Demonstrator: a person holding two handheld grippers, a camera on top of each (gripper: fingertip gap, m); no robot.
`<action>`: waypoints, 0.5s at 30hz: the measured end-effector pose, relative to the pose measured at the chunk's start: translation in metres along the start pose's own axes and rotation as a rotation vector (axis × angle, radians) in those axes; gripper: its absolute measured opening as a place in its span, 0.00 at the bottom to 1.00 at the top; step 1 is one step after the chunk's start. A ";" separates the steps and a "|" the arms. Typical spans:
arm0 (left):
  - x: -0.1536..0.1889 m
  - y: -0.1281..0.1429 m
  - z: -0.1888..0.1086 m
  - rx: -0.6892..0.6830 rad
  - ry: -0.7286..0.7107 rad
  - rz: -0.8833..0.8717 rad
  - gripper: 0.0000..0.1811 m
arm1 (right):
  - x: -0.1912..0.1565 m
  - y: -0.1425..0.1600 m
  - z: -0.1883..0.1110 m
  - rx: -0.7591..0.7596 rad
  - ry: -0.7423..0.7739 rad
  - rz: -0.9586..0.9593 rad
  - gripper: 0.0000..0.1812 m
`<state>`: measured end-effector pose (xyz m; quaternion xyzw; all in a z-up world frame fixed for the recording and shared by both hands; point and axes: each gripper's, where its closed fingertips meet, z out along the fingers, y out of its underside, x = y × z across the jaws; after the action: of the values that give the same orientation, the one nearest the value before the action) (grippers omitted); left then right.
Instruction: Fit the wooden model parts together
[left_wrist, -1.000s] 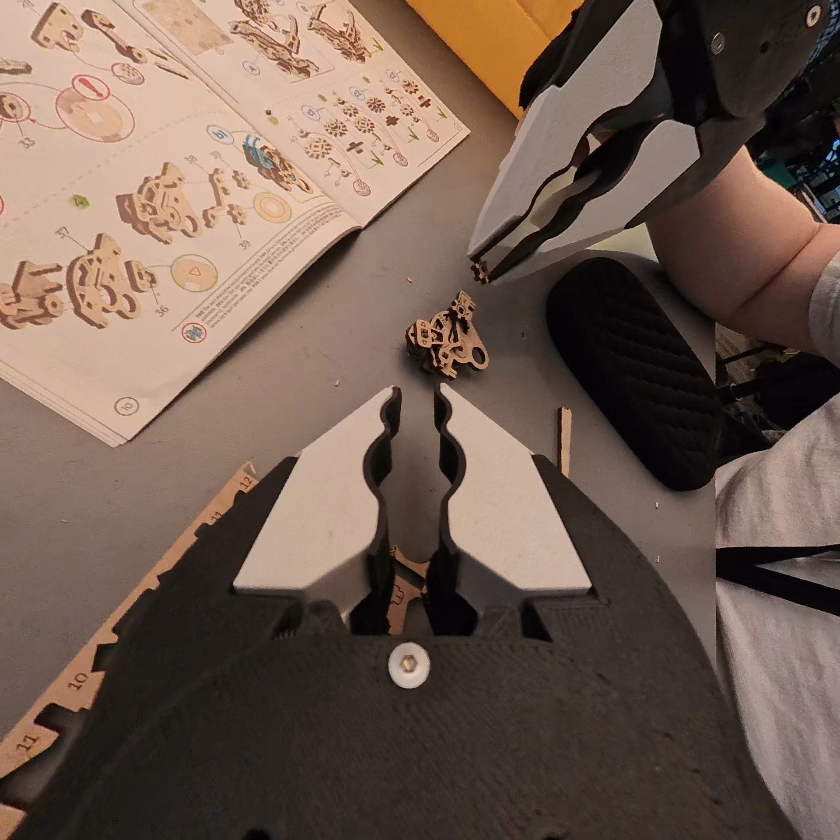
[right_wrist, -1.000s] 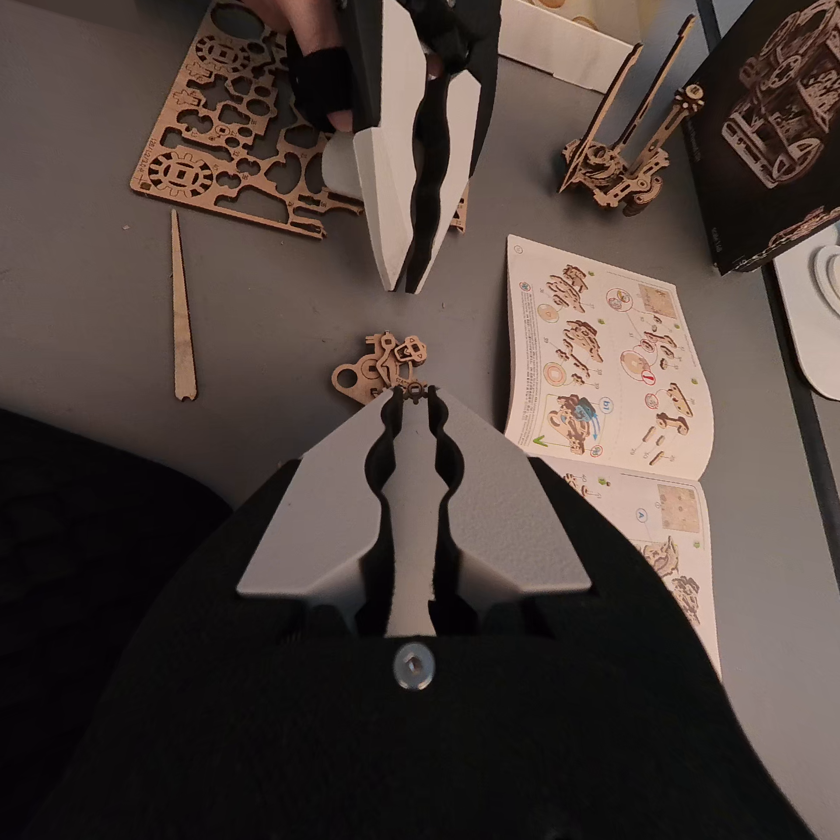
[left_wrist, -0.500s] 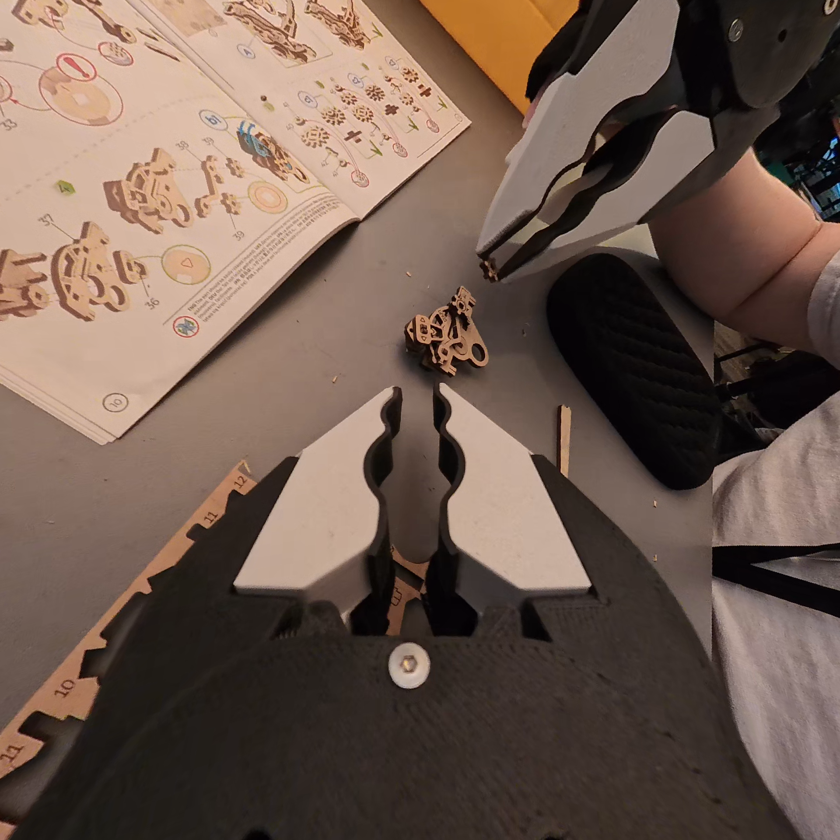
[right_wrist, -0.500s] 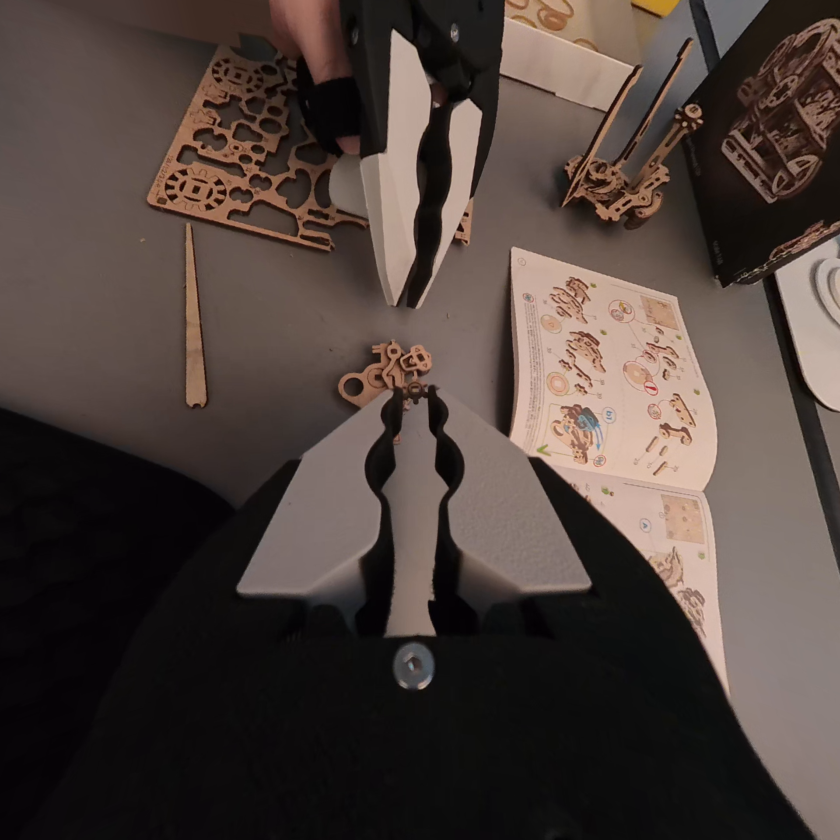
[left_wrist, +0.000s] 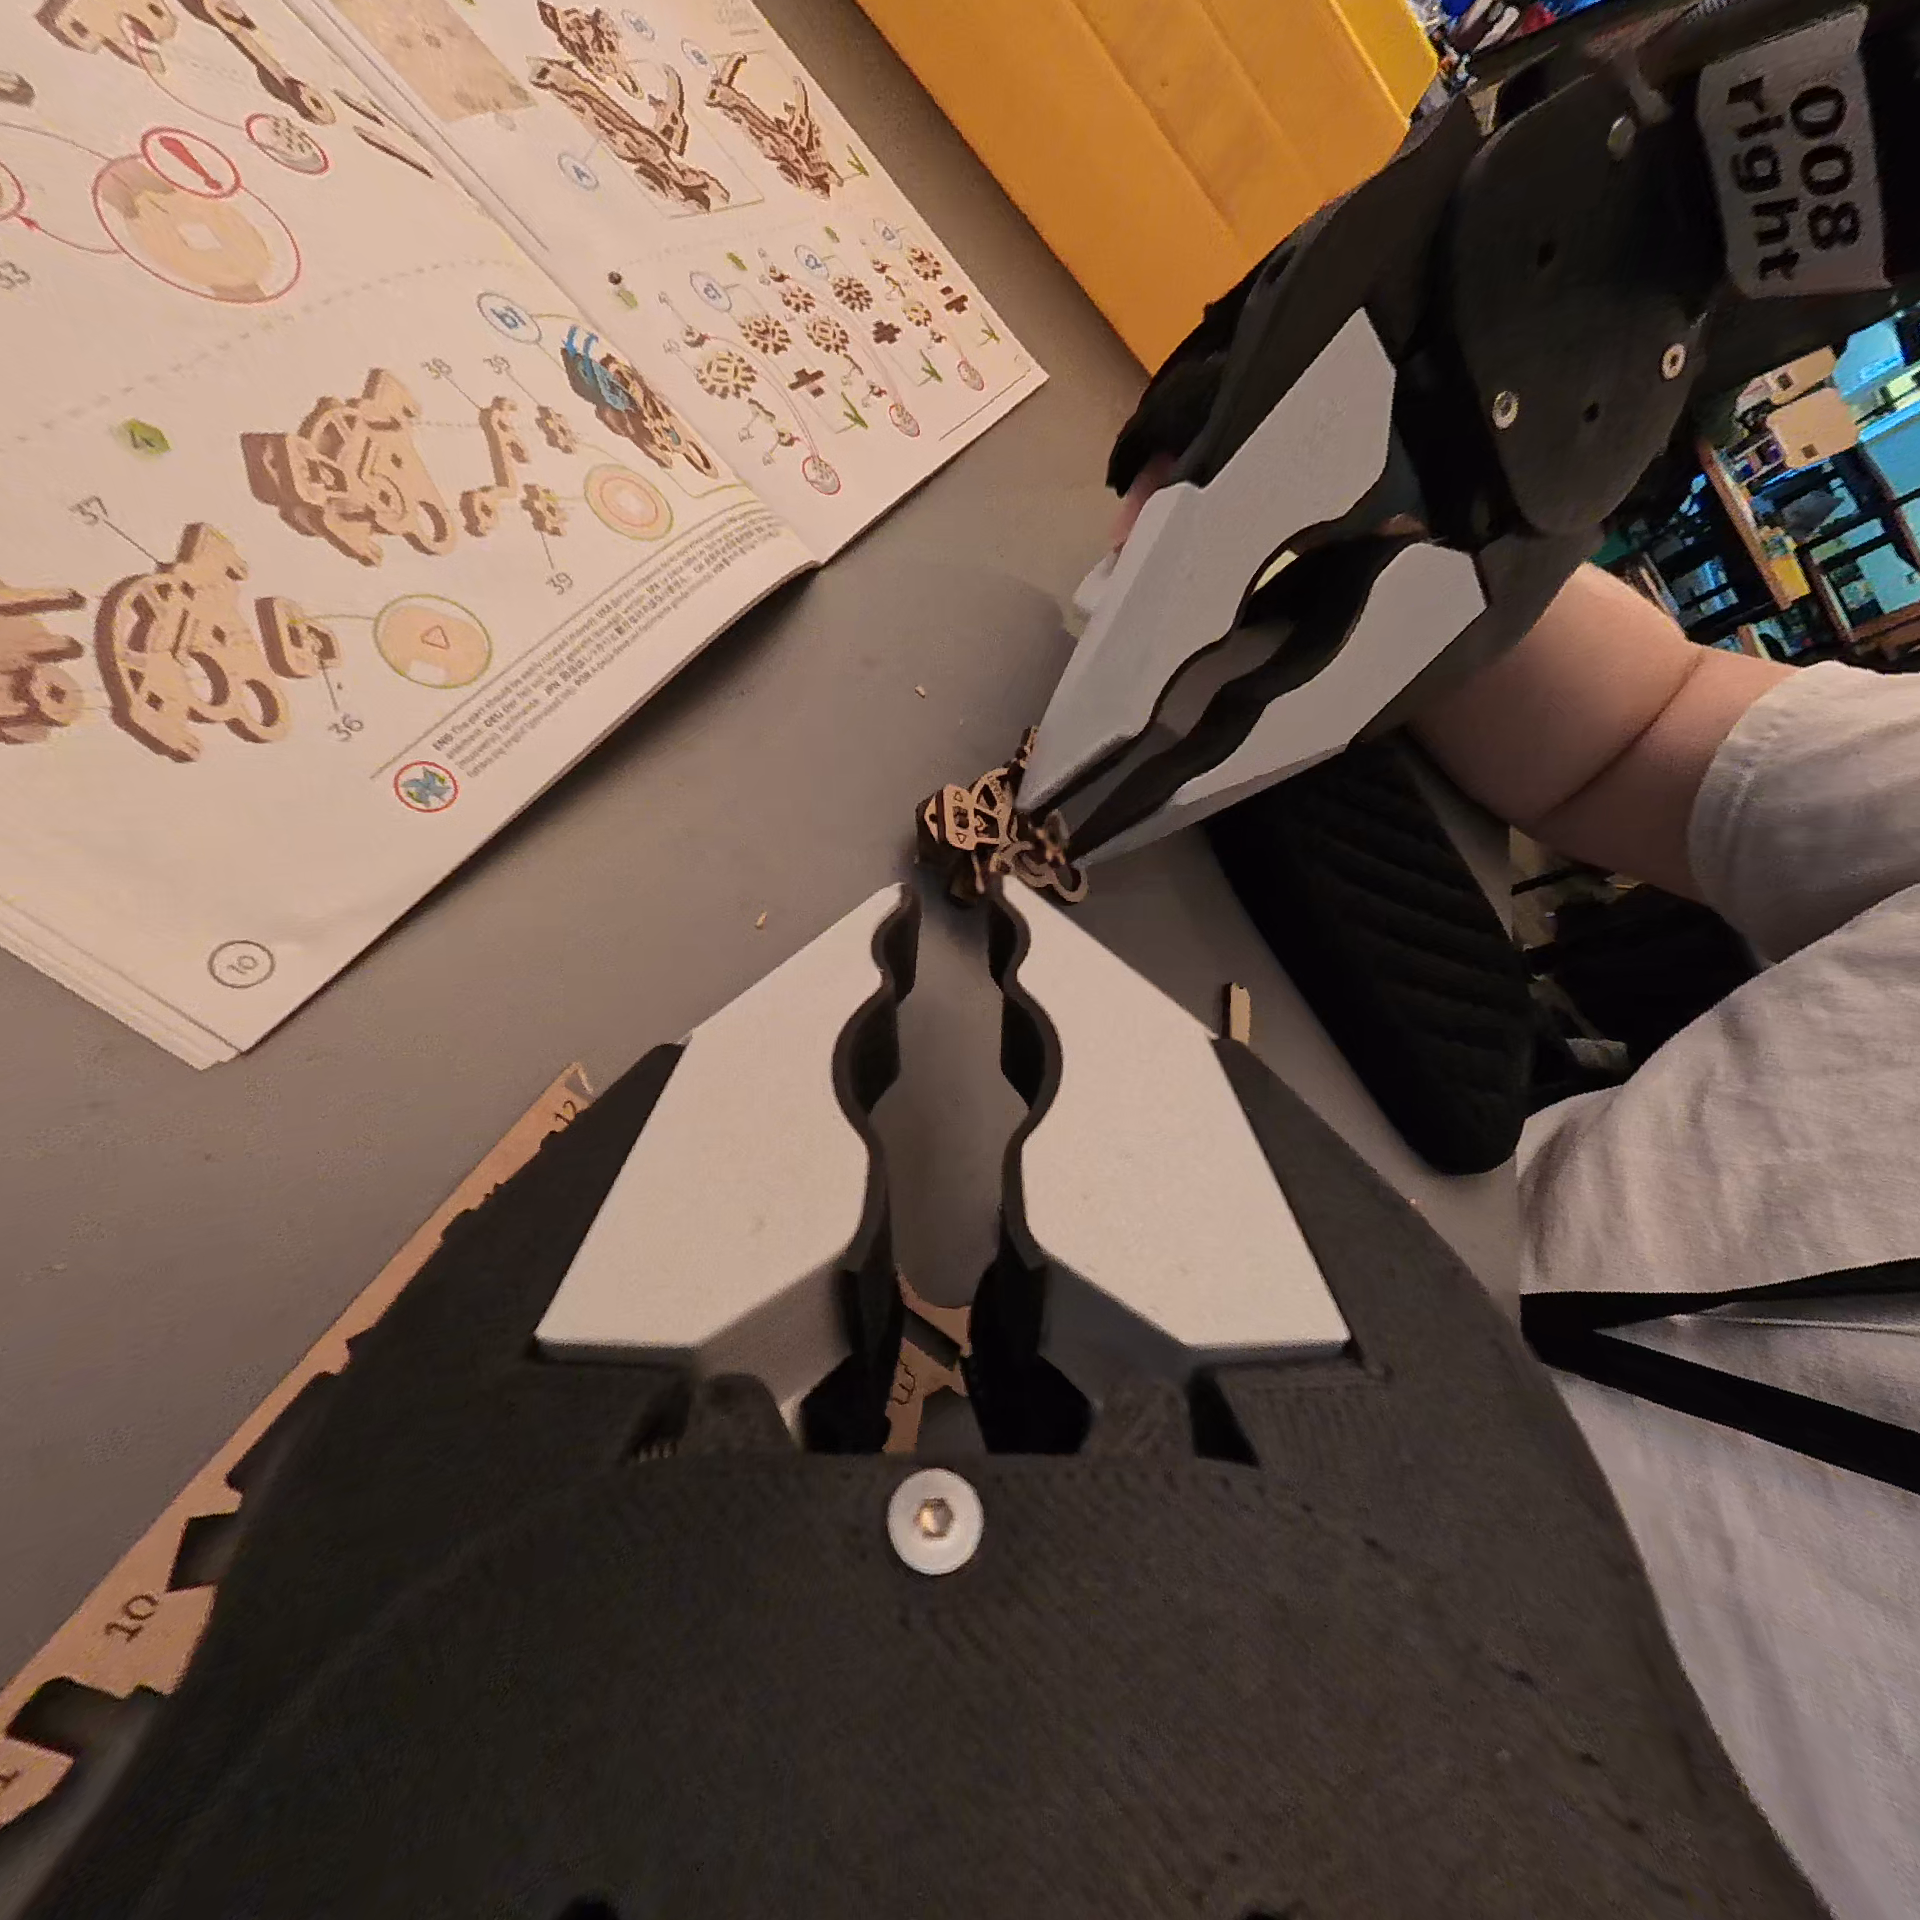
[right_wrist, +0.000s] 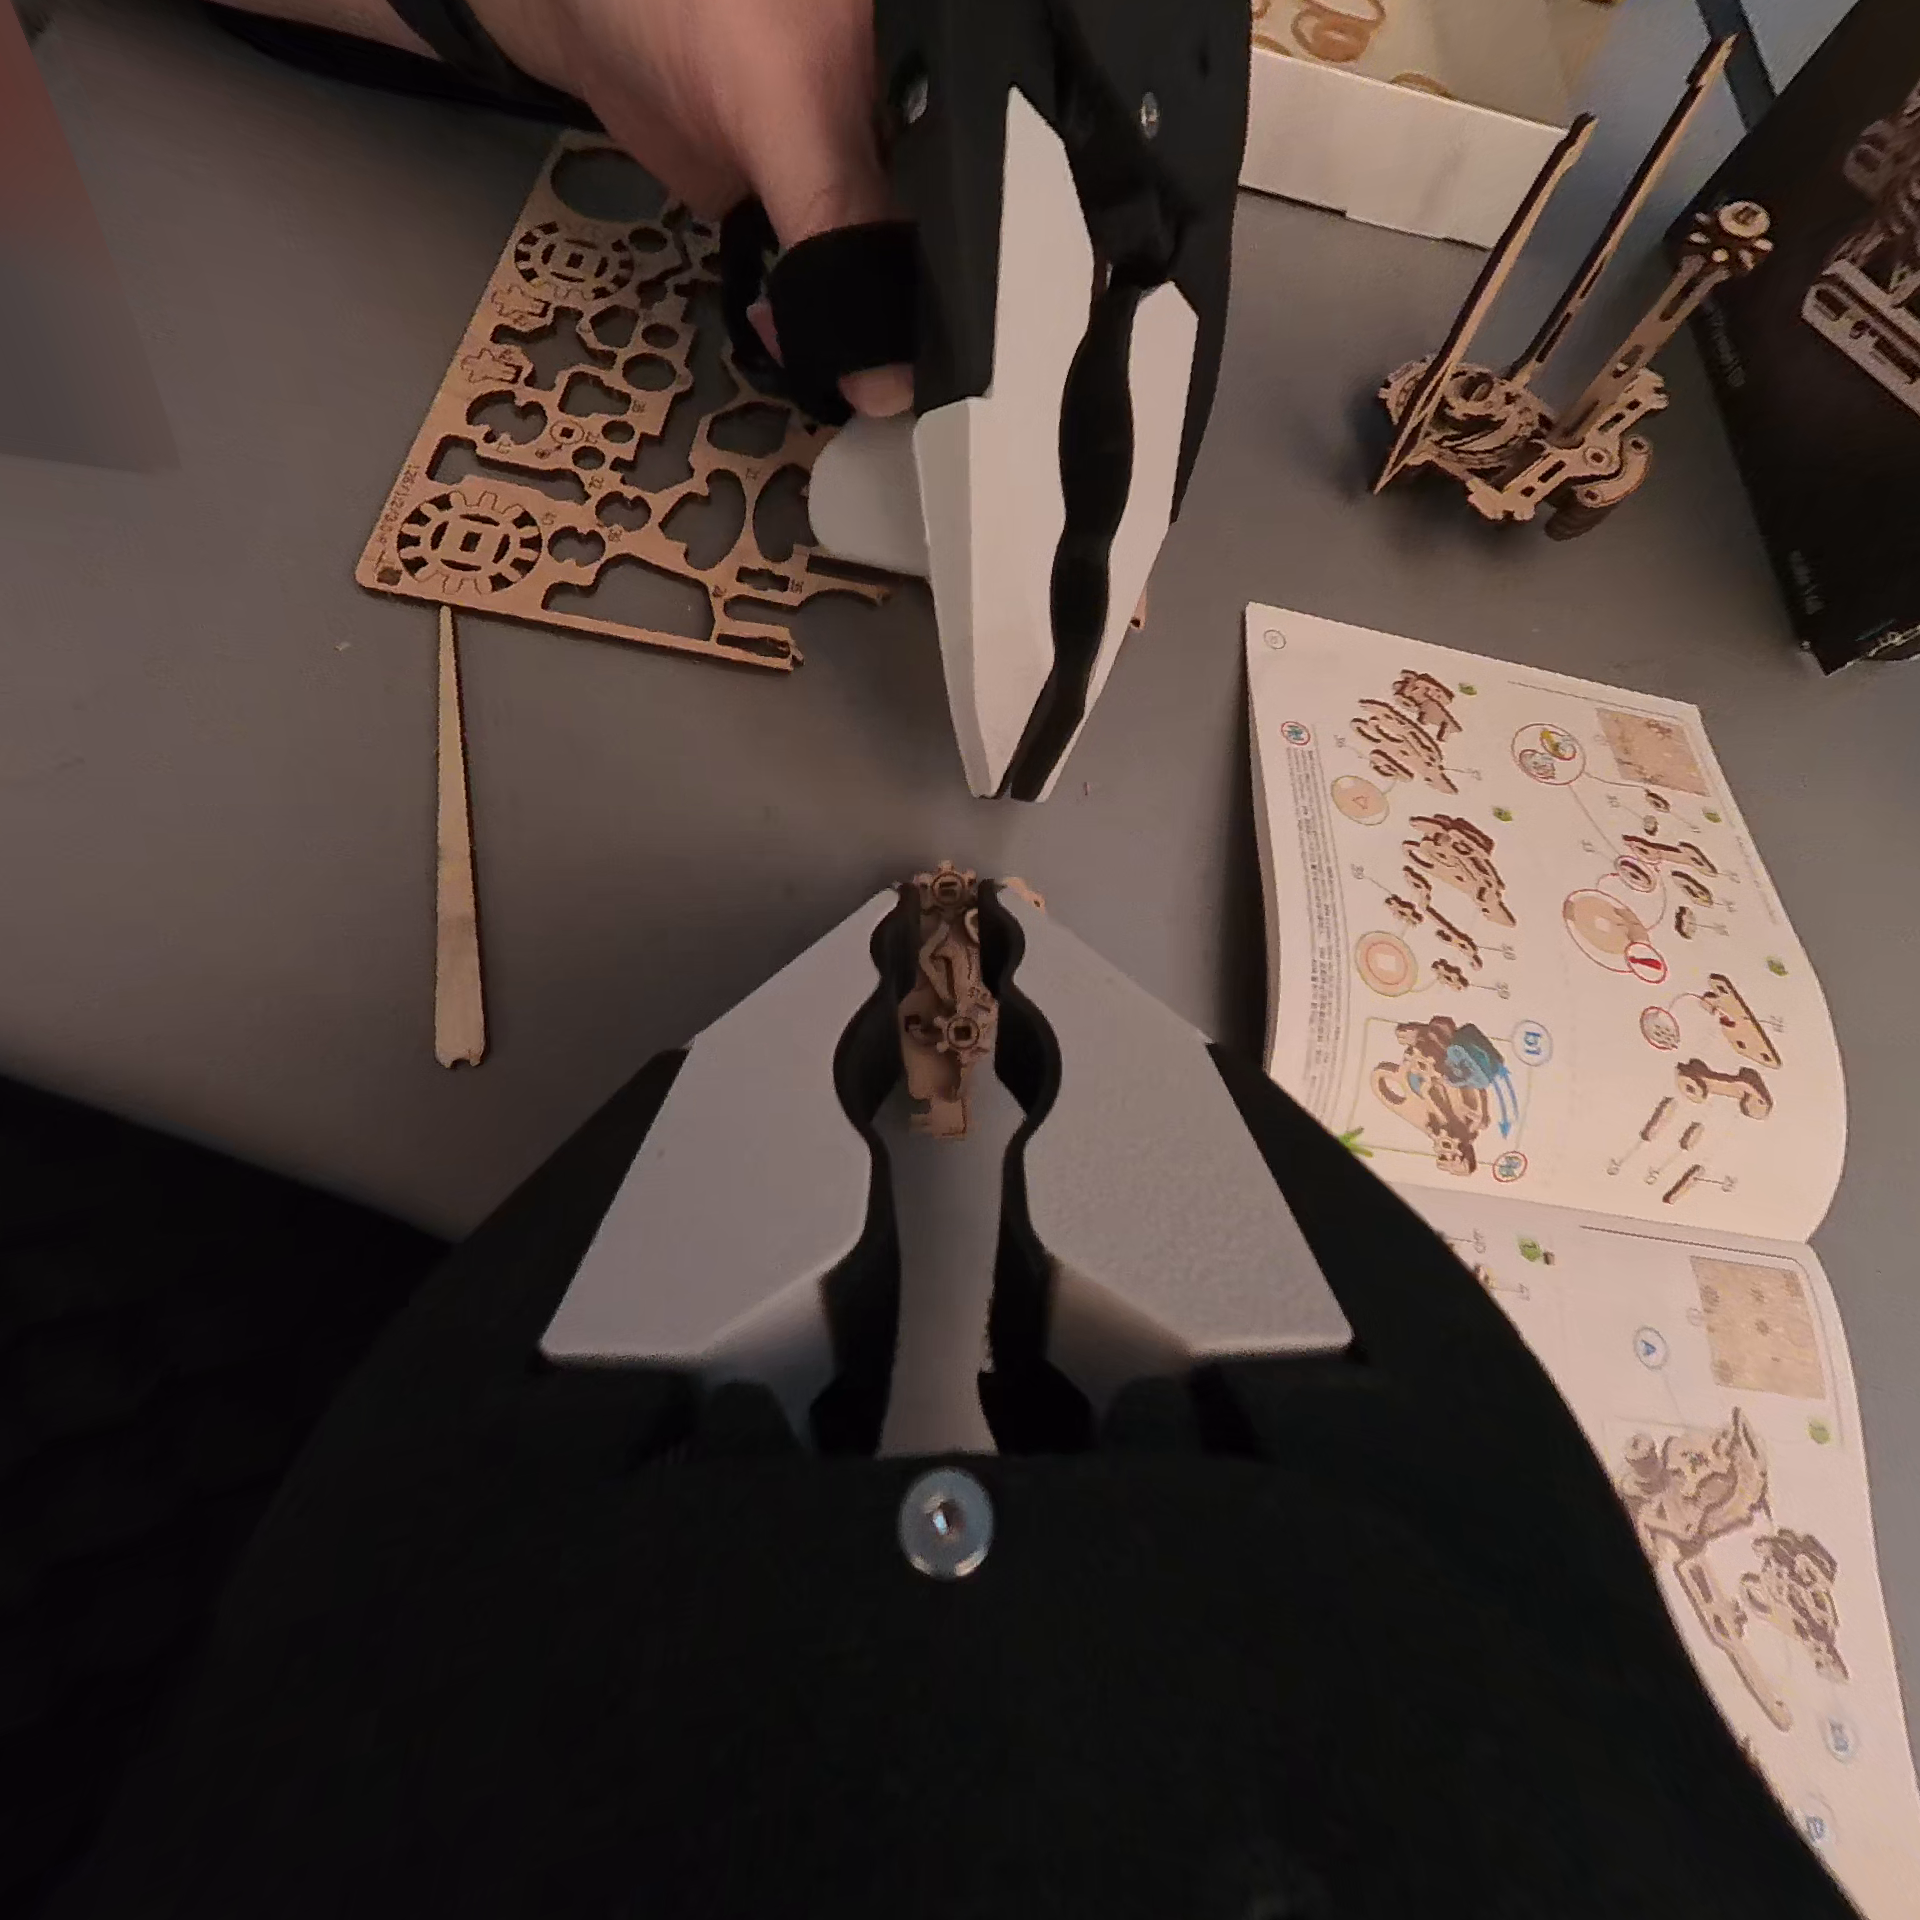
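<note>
Right gripper (right_wrist: 948, 904) clamps small brown laser-cut wooden model assembly (right_wrist: 943, 1013) above grey table (right_wrist: 675, 790); left gripper (left_wrist: 951, 904) near it, fingers parted, empty.

Grey table (right_wrist: 675, 790), open instruction booklet (right_wrist: 1538, 935), punched wooden sheet (right_wrist: 582, 457), wooden stick (right_wrist: 455, 831)

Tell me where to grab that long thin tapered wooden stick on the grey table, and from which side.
Grip the long thin tapered wooden stick at its wider notched end, coming straight down with fingers across its width. It lies flat, so a sideways approach likely finds no edge. Use the left hand-held gripper; the right hand-held gripper holds a small wooden sub-assembly.
</note>
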<state>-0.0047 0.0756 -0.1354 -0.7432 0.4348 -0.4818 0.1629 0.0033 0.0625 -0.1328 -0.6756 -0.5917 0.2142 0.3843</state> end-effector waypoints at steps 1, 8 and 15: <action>0.000 0.000 0.000 -0.003 0.001 -0.001 0.06 | 0.000 0.000 0.001 0.001 -0.005 0.003 0.05; 0.003 0.004 0.005 -0.034 -0.003 0.020 0.07 | 0.000 0.000 0.005 -0.007 -0.014 0.004 0.05; 0.009 0.003 0.006 -0.039 -0.005 0.104 0.08 | -0.001 0.005 0.009 -0.037 -0.012 -0.006 0.05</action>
<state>0.0007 0.0655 -0.1352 -0.7238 0.4815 -0.4625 0.1741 -0.0004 0.0637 -0.1424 -0.6794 -0.5998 0.2063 0.3689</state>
